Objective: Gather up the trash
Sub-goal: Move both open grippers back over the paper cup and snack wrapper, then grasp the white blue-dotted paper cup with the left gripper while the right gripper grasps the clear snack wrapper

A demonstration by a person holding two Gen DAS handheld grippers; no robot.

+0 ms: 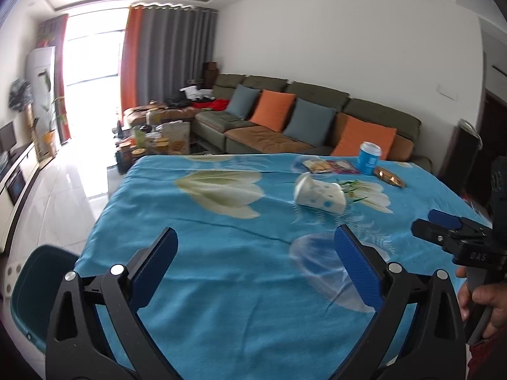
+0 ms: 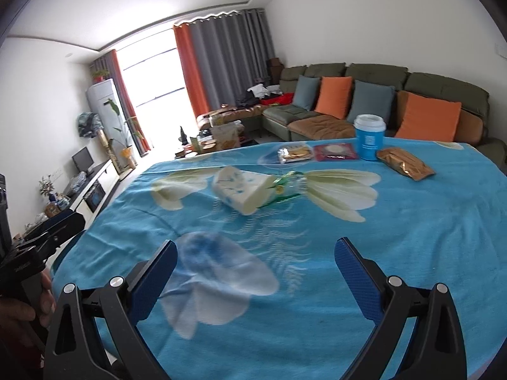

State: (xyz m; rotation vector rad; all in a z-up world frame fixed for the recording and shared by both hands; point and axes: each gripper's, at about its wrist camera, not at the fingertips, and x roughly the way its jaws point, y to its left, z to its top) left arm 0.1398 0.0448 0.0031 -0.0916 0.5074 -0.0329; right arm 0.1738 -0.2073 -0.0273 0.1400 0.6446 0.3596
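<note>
White paper cup [image 2: 238, 188] with blue dots lies tipped over mid-table, green wrapper [image 2: 285, 186] touching it. Blue cup [image 2: 369, 137] with white lid stands upright far back. Gold packet [image 2: 404, 163], red packet [image 2: 336, 152], cracker pack [image 2: 294, 154] lie flat nearby.

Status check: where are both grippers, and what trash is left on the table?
Left gripper and right gripper open, empty, above the blue cloth. Tipped white cup, blue cup, gold wrapper uncollected. Nothing blocking.
</note>
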